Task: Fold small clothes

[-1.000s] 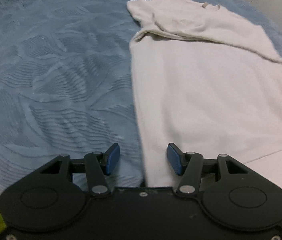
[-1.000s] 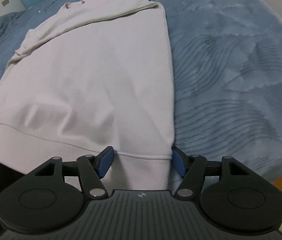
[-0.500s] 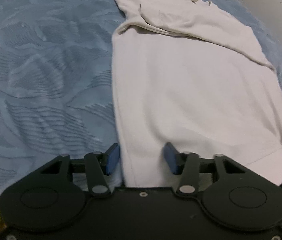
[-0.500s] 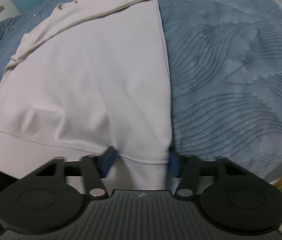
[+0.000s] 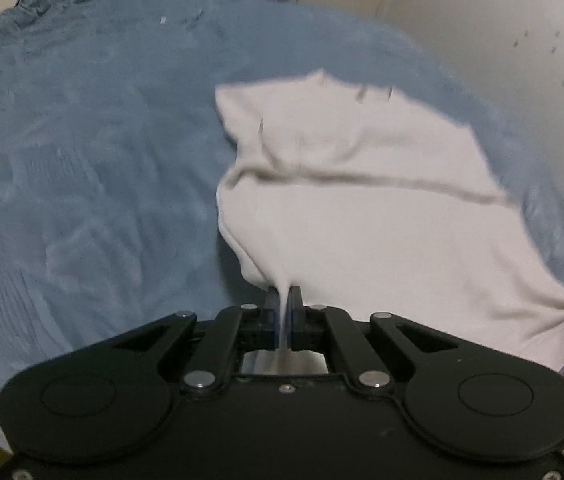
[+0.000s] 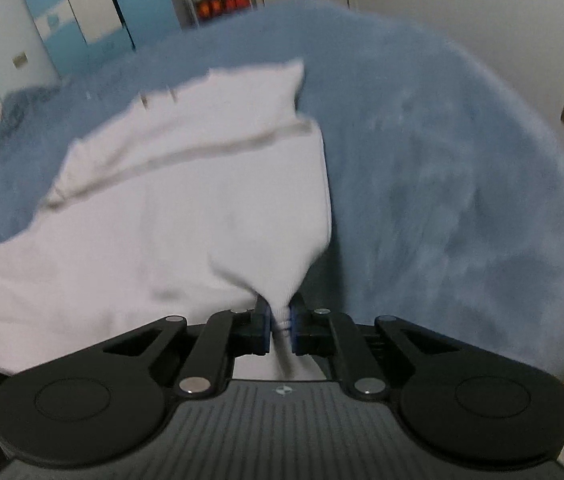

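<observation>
The left tool (image 5: pixel 283 300) is pinching the near left hem corner of the white sweatshirt (image 5: pixel 361 216), its fingers pressed together on the fabric. The sweatshirt is lying on the blue bed blanket (image 5: pixel 82 160), sleeves folded across its far end, its near hem lifting. The right tool (image 6: pixel 280 312) is pinching the near right hem corner, ribbed cloth bunching between its blue pads (image 6: pixel 268 322).

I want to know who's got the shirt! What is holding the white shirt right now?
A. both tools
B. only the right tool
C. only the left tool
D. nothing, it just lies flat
A: the left tool and the right tool are each shut on a bottom corner of the white shirt.
</observation>
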A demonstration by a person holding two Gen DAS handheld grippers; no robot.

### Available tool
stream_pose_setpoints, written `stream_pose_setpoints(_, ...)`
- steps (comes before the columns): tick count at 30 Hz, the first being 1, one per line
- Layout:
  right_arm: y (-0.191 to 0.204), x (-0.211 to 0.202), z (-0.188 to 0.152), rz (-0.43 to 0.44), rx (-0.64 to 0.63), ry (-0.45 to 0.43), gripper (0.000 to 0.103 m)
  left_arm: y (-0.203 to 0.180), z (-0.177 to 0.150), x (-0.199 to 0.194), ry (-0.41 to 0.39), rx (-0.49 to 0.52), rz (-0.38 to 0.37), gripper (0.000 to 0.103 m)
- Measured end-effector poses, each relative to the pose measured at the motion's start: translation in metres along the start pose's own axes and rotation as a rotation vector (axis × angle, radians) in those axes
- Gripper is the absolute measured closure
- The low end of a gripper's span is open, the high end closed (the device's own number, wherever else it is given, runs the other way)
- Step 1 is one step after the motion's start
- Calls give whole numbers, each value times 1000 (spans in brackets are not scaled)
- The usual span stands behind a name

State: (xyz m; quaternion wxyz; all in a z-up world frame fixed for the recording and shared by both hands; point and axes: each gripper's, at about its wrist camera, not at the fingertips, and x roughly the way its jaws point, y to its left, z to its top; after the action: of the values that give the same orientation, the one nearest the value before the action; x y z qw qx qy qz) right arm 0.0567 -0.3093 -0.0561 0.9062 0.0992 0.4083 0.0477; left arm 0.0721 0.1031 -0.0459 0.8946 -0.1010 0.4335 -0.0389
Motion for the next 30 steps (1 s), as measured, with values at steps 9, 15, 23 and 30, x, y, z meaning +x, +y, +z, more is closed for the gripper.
stream_pose_setpoints(9, 14, 5, 47, 19, -3, -142, 94, 5, 41, 12, -87, 40, 54, 102)
stream_pose_setpoints(15, 10, 70, 36, -37, 25, -41, 94, 31, 29, 78, 65, -8, 90, 90)
stream_pose_setpoints(23, -2, 70, 20, -51, 43, -45, 68, 40, -3, 71, 87, 18, 106, 65)
stream_pose_setpoints(30, -10, 22, 19, -91, -18, -118, 50, 33, -16, 30, 52, 47, 86, 55)
